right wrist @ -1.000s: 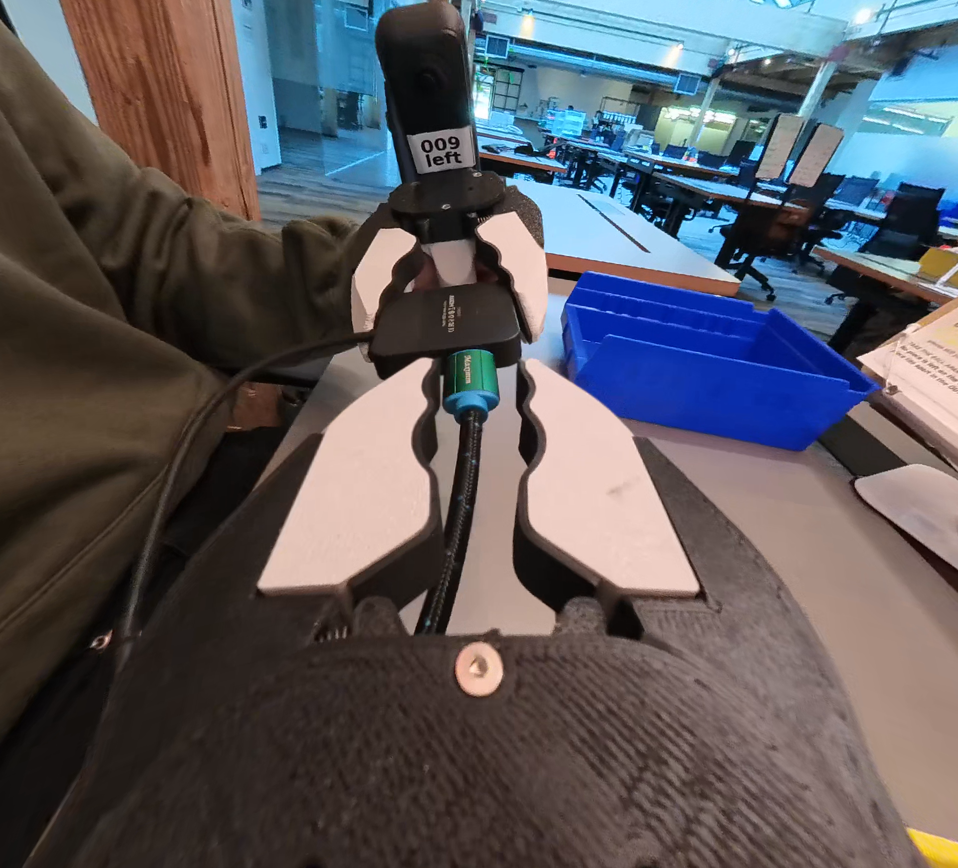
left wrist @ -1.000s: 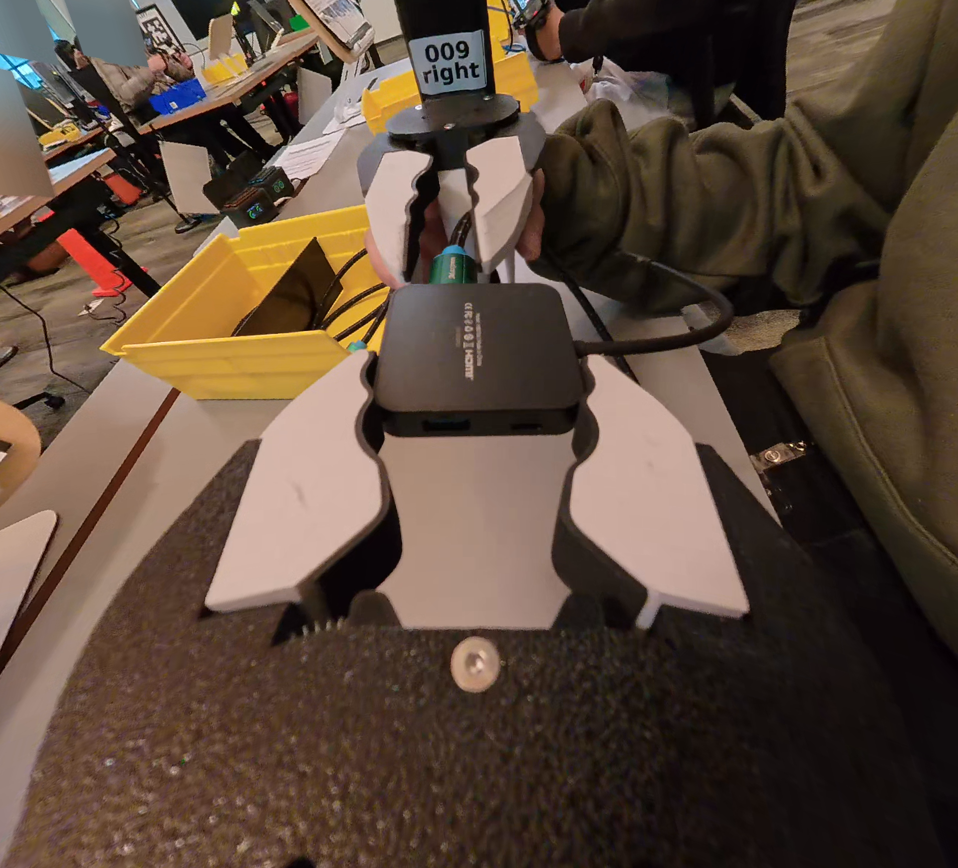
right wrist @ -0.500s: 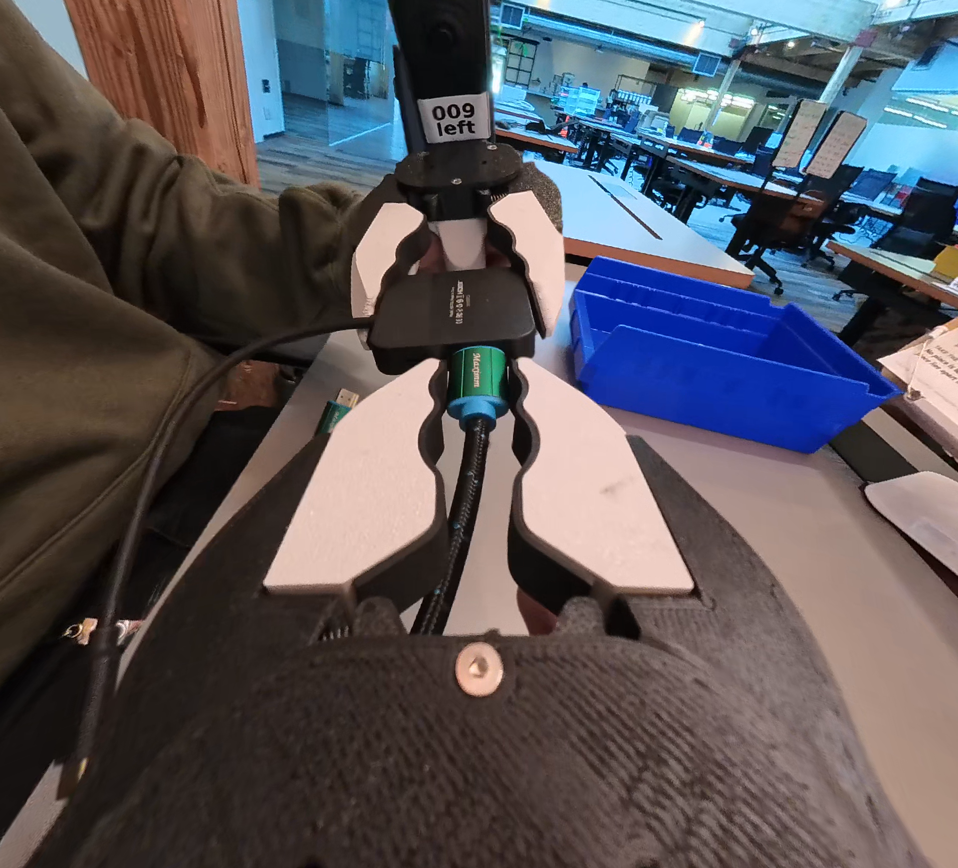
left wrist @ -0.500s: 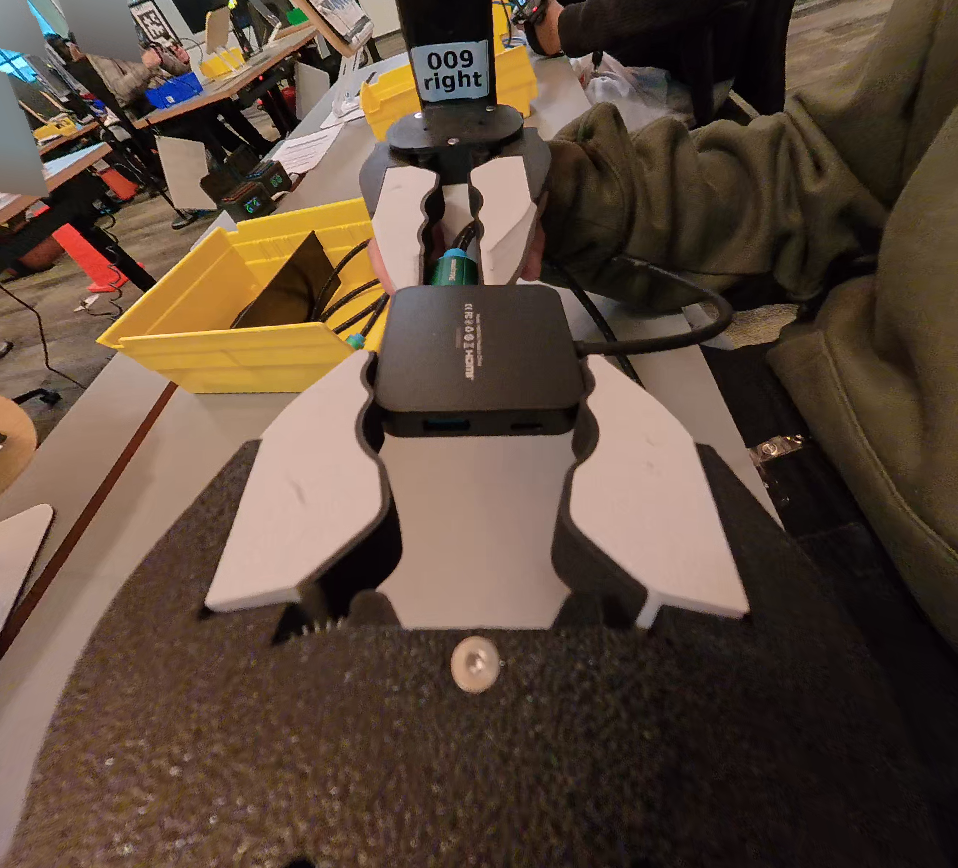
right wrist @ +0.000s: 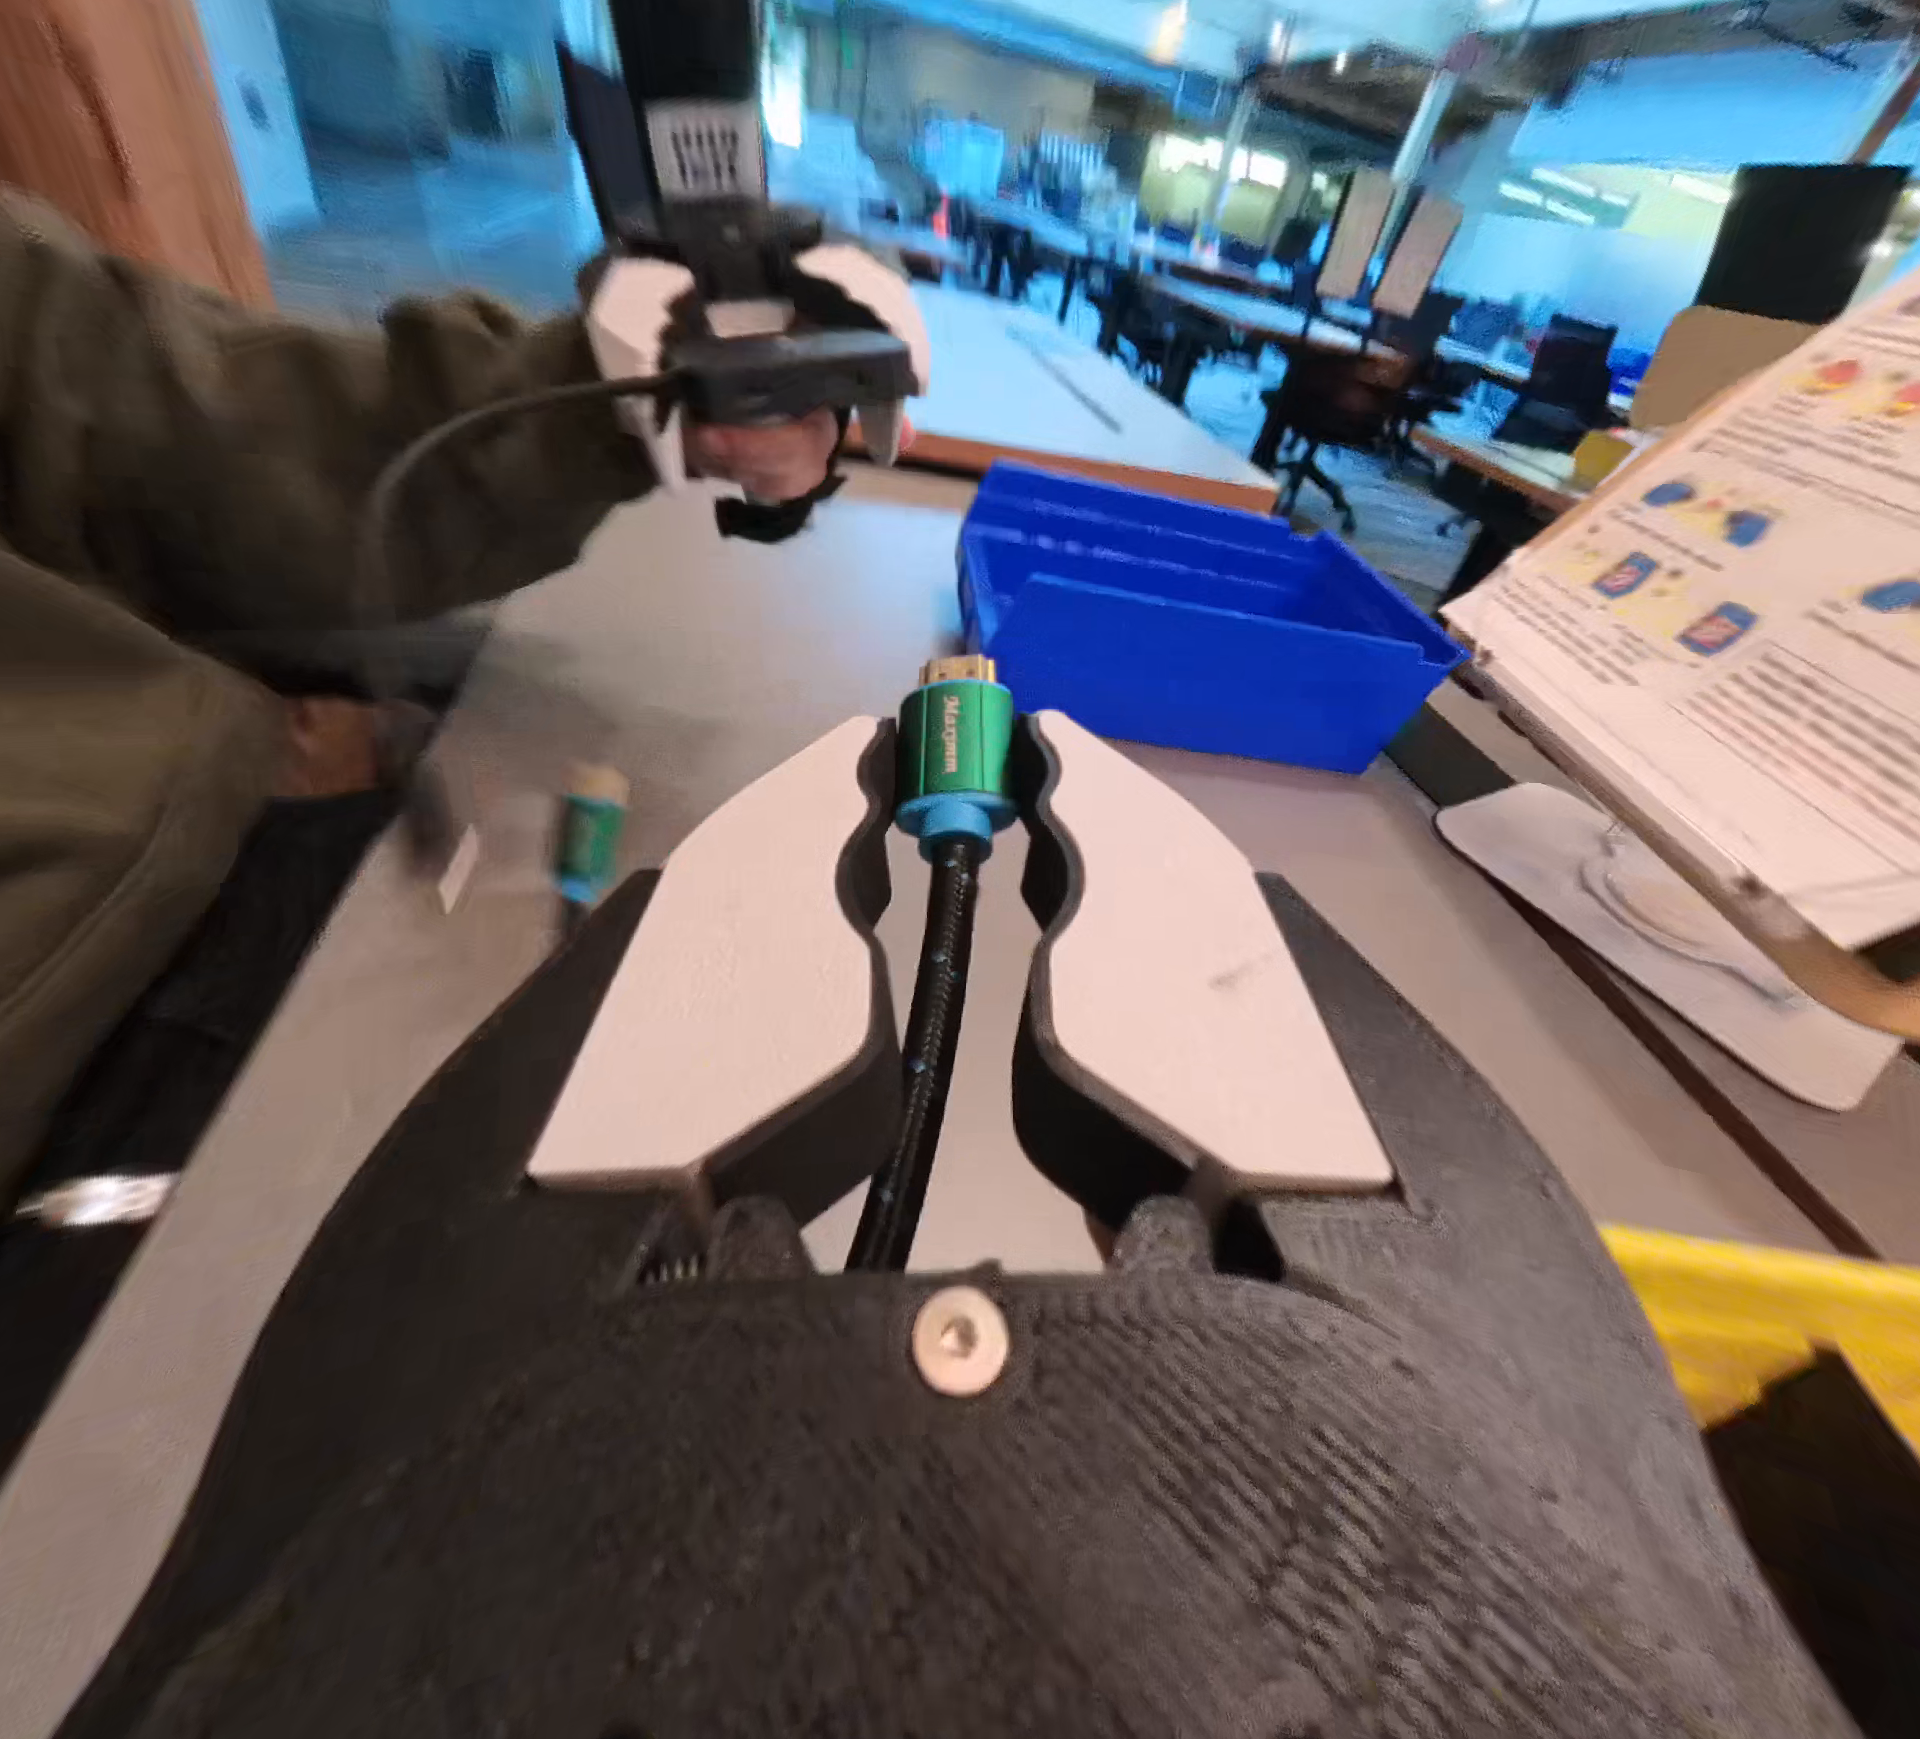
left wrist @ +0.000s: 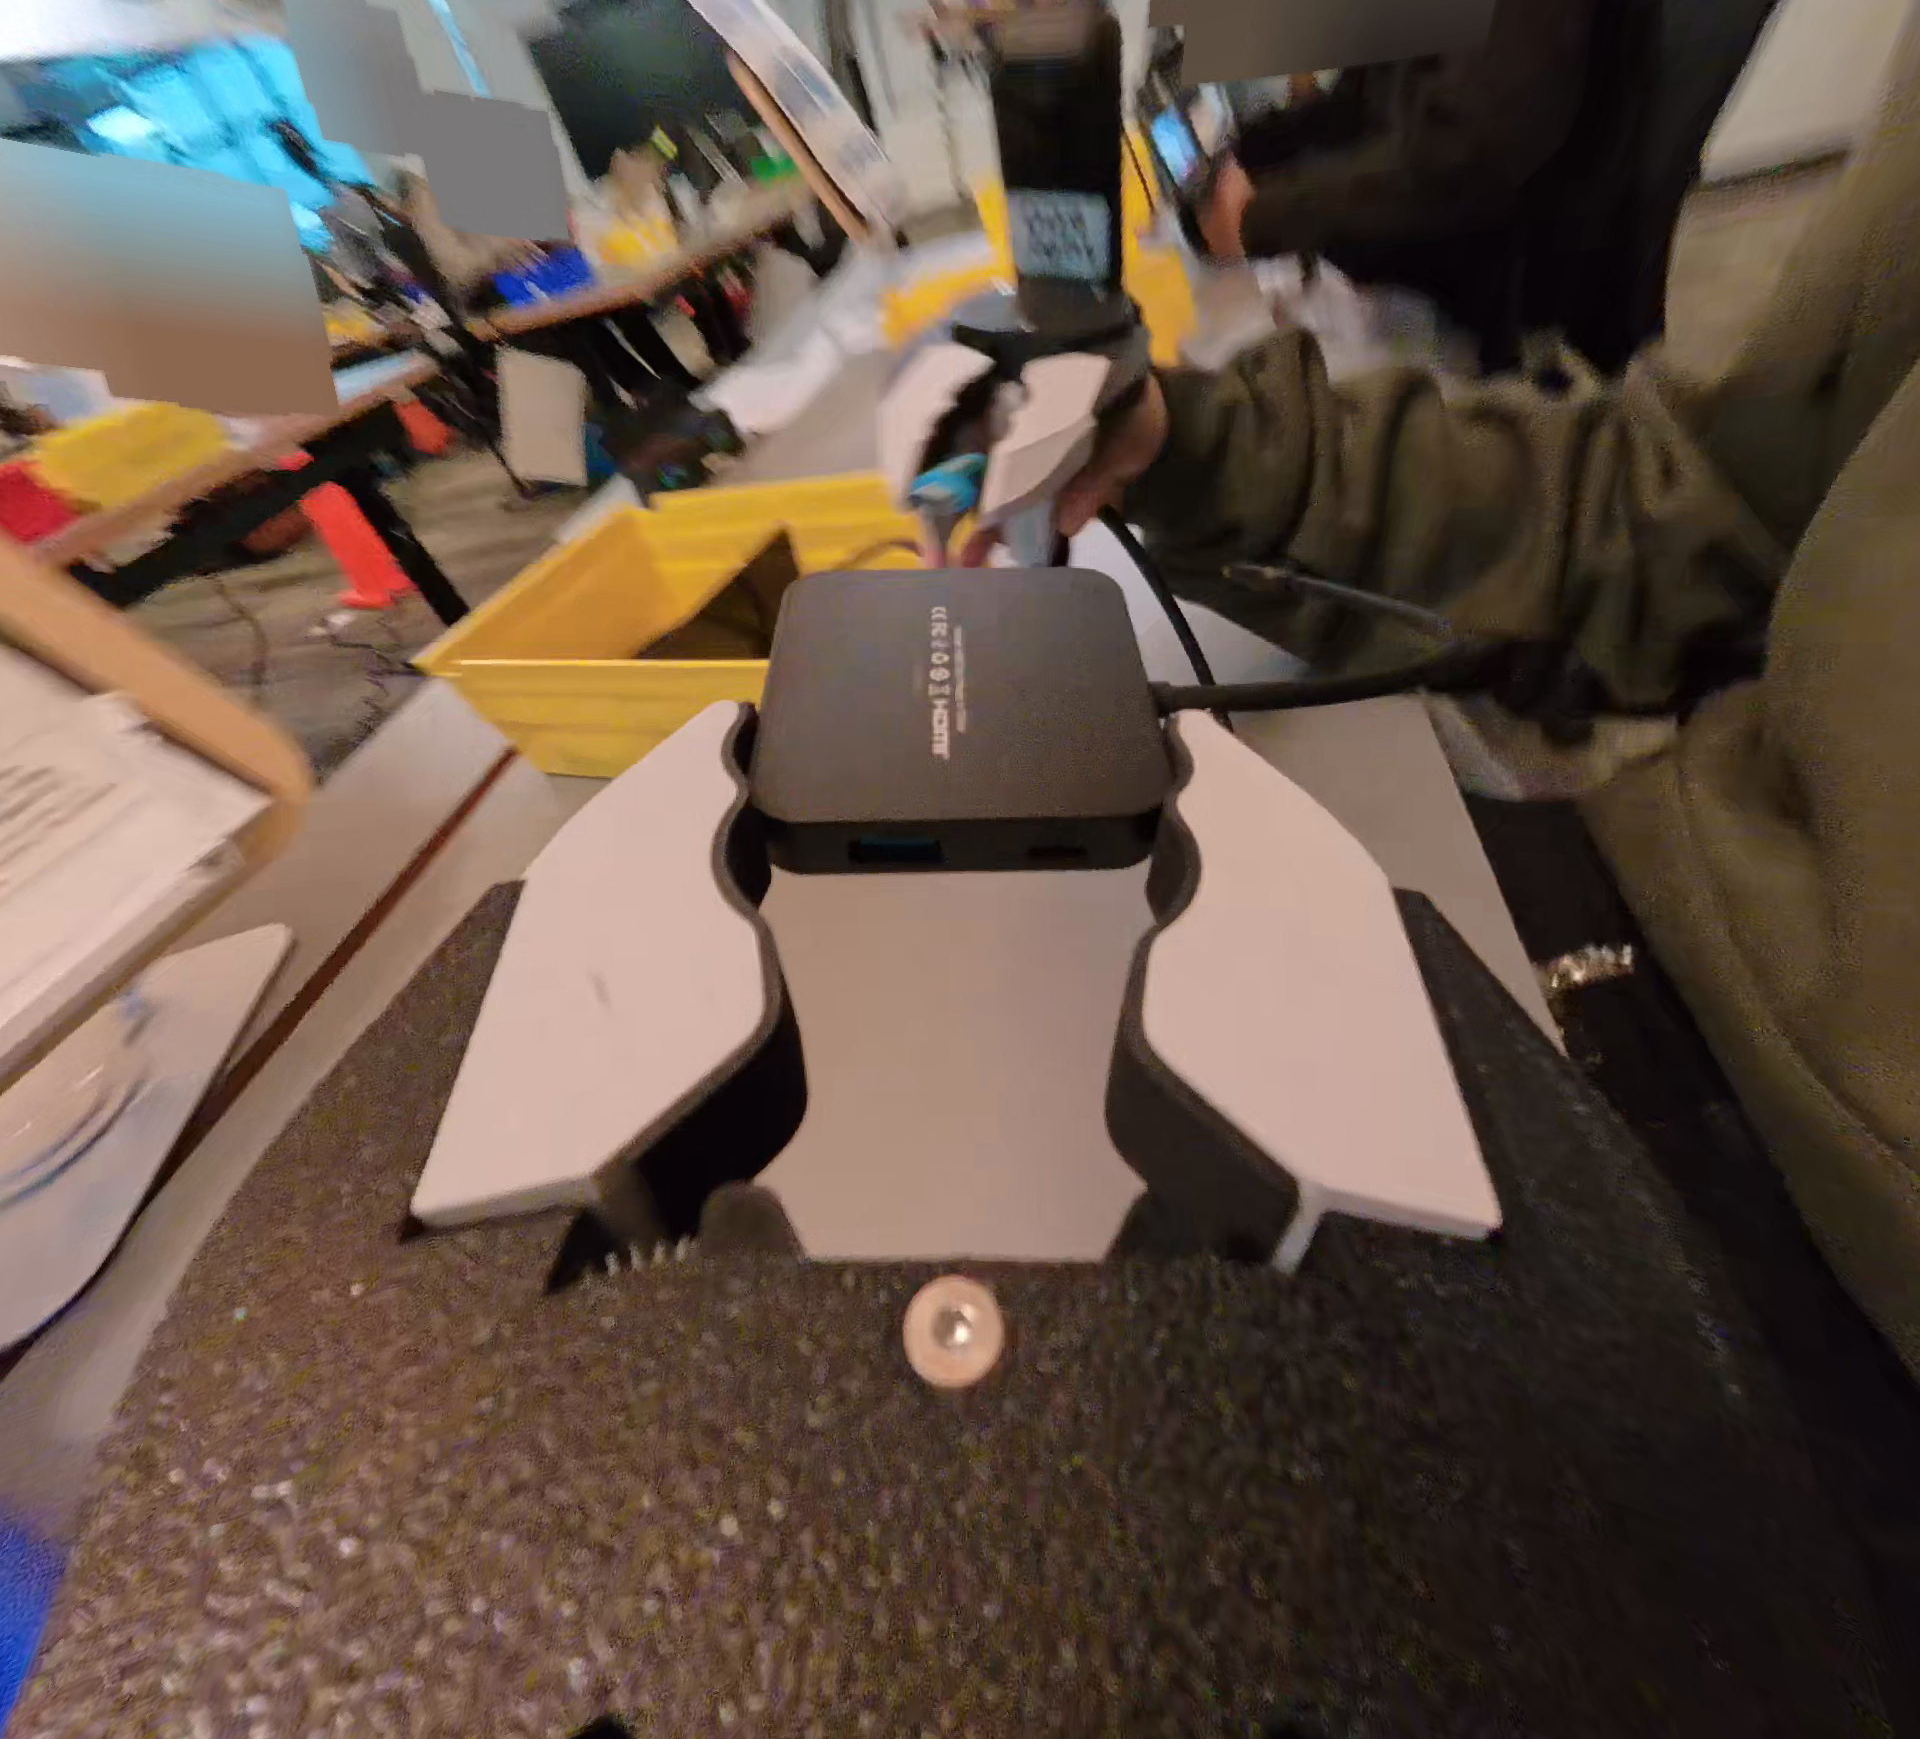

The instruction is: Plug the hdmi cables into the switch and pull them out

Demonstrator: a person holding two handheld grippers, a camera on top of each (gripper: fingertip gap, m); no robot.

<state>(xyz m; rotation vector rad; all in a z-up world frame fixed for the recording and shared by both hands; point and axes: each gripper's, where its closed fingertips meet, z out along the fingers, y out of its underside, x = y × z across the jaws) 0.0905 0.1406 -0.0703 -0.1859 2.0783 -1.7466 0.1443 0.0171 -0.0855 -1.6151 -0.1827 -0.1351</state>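
My left gripper is shut on the black HDMI switch and holds it above the grey table; its black lead runs off to the right. My right gripper is shut on a green HDMI plug with a black braided cable; its gold tip is bare and clear of the switch. In the left wrist view the right gripper is beyond the switch, apart from it. In the right wrist view the left gripper holds the switch up and to the left. A second green plug lies on the table.
A yellow bin holding black cables stands behind the switch. A blue bin sits on the table to the right of the plug. A stand with printed sheets is at the far right. An olive sleeve fills the right side.
The green plug has come out of the switch. My right gripper has drawn back with it and the two grippers have moved apart. Both views are motion-blurred.
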